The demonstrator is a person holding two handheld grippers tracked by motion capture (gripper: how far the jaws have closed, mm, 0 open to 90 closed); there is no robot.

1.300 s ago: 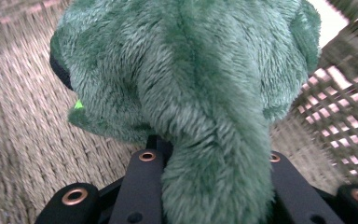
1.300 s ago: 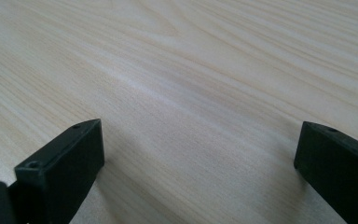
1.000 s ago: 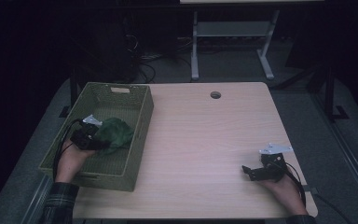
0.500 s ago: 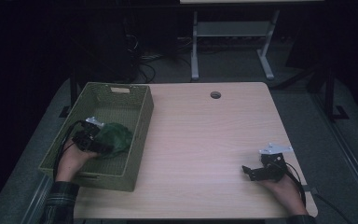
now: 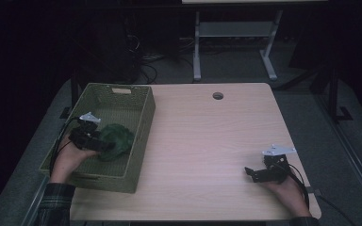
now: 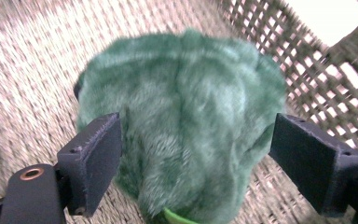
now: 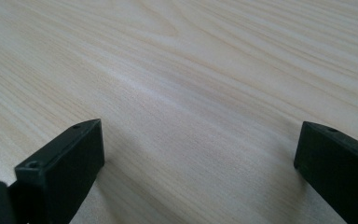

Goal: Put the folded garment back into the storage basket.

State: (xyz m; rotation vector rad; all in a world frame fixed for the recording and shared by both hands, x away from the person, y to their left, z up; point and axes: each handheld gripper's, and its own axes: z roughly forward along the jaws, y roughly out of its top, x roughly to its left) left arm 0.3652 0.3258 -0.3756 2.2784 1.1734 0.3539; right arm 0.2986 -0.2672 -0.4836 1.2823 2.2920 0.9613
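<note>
Green plush toy (image 6: 182,126) lies in the woven basket (image 5: 141,101) at left, released as the left tool (image 6: 193,163) has just been opening its jaws around it. Right tool (image 7: 200,172) rests open on the surface (image 5: 217,141), idle.

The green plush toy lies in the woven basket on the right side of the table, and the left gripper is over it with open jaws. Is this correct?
Not quite. The woven basket stands on the left side of the table, as the high view shows. The rest holds: the green plush toy lies inside it, and the left gripper is over it, its jaws having just been opening, the toy between them.
</note>
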